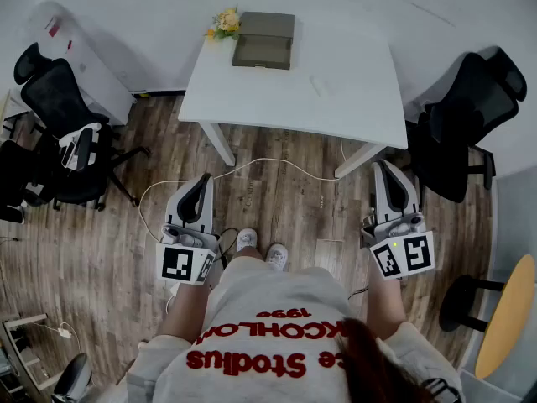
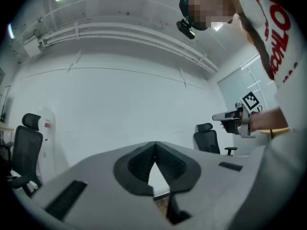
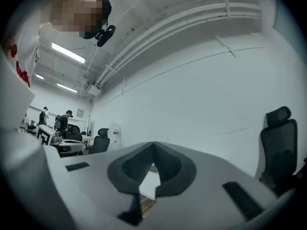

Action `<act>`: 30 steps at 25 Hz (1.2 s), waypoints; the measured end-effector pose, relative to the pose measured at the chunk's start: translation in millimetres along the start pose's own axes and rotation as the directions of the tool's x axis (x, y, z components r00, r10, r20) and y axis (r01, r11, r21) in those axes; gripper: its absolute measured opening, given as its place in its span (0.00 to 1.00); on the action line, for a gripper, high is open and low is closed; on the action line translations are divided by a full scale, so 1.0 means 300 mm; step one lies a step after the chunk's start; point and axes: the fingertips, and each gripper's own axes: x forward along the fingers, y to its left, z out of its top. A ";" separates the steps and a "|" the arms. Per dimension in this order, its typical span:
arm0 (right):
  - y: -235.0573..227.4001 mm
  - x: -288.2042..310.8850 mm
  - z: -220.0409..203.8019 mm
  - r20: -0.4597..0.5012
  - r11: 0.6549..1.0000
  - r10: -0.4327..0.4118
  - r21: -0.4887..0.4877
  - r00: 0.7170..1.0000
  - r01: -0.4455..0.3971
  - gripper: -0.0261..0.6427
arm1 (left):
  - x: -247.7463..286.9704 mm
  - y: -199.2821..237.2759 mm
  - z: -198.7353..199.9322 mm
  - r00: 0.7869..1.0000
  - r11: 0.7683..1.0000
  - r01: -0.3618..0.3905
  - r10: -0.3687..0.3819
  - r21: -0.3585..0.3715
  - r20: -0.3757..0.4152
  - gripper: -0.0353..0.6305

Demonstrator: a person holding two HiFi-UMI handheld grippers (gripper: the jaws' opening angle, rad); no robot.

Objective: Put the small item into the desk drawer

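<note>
left gripper (image 1: pixel 204 181) and right gripper (image 1: pixel 383 168) are both shut and empty, low in mid-frame, tips pointing up-frame at the table (image 1: pixel 352 107). the drawer box (image 1: pixel 264 39) sits top centre. a faint speck (image 1: pixel 319 85) to its lower right may be the item, nearer the right gripper.

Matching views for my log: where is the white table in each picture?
Head view: table, top centre.
Left gripper view: table, white sliver through the jaw gap.
Right gripper view: table, white sliver through the jaw gap.
Shared landmark: black chair right of it.
</note>
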 end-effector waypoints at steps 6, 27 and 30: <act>-0.008 -0.026 0.009 -0.002 1.000 0.002 -0.011 1.000 -0.002 0.05 | 0.010 -0.028 0.016 1.000 1.000 0.006 -0.006 0.010 0.007 0.06; -0.013 0.046 0.003 0.020 1.000 0.005 0.021 1.000 -0.006 0.05 | 0.132 0.012 -0.007 0.999 0.999 0.034 -0.034 0.011 0.016 0.06; -0.034 0.099 -0.006 0.017 1.000 -0.004 0.026 1.000 0.003 0.05 | 0.191 0.046 -0.031 0.999 0.999 0.041 -0.041 -0.004 0.014 0.06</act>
